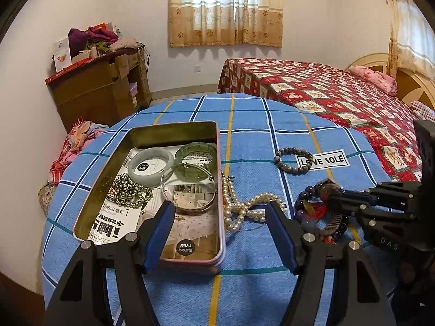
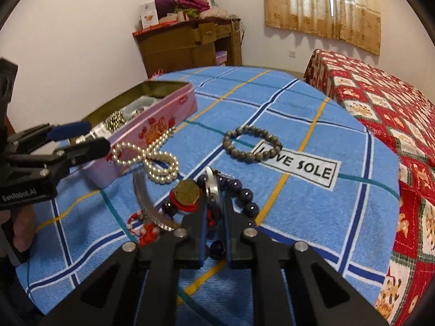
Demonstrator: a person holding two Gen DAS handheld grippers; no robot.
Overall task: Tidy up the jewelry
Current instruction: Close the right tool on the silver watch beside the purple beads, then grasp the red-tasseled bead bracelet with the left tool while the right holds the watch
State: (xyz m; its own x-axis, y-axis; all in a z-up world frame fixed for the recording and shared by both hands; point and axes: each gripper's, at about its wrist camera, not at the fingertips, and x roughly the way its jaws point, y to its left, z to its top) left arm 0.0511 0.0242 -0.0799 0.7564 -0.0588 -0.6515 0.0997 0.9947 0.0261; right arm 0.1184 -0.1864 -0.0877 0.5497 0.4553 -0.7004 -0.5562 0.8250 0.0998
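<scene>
An open pink tin (image 1: 81, 217) lies on the blue plaid table and holds two jade bangles, a silver bangle and a metal bead bracelet. My left gripper (image 1: 220, 214) is open over its near right corner and the pearl necklace (image 1: 239, 206). My right gripper (image 2: 214, 203) is shut on a wristwatch (image 2: 211, 187) with a metal band, in a pile with a purple bead bracelet (image 2: 244, 198) and a red charm (image 2: 185, 193). A grey bead bracelet (image 2: 251, 144) lies further off. The tin (image 2: 163, 125) and pearls (image 2: 152, 160) show left in the right wrist view.
The round table's cloth (image 1: 244, 285) carries a "LOVE SOLE" label (image 1: 322, 160). A bed with a red quilt (image 1: 339, 100) stands at right. A wooden cabinet (image 1: 100, 89) piled with clothes stands at the back left. Clothes (image 1: 73, 146) lie left of the table.
</scene>
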